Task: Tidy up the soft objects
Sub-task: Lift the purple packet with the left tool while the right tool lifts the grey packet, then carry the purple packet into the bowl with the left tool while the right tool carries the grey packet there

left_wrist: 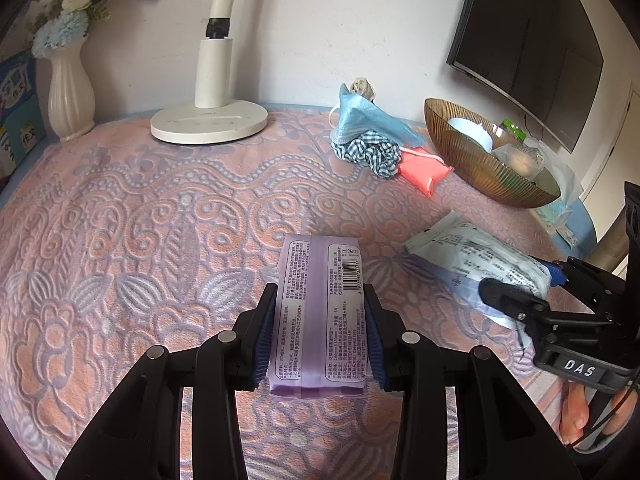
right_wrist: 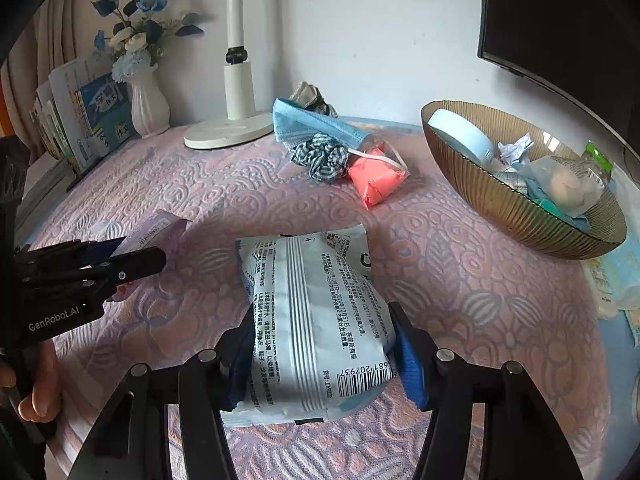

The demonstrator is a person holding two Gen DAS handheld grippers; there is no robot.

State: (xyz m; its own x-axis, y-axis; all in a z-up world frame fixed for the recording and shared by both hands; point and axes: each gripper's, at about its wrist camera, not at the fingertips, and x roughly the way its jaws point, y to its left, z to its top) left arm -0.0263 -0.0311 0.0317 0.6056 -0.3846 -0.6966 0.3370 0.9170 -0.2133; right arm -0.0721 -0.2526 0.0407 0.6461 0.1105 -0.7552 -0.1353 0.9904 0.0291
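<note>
Purple tissue pack [left_wrist: 320, 312] clamped in left tongs [left_wrist: 320, 334], one white wipes pack [right_wrist: 316, 328] between right tongs [right_wrist: 324, 356]' pads

Tissue pack [left_wrist: 320, 312] left of wipes pack [right_wrist: 316, 328], bowl [right_wrist: 500, 200] behind right, lamp [left_wrist: 209, 120] behind left

Home, looks like a bedroom or living corner; bench under a pink-and-lilac embossed cloth [left_wrist: 140, 208]; white vase of fake flowers [left_wrist: 70, 92], desk lamp [left_wrist: 210, 116], school workbooks [right_wrist: 92, 116] against the wall; wall-mounted TV [left_wrist: 528, 44]; ribbed amber glass bowl [right_wrist: 512, 200] of household odds.
</note>
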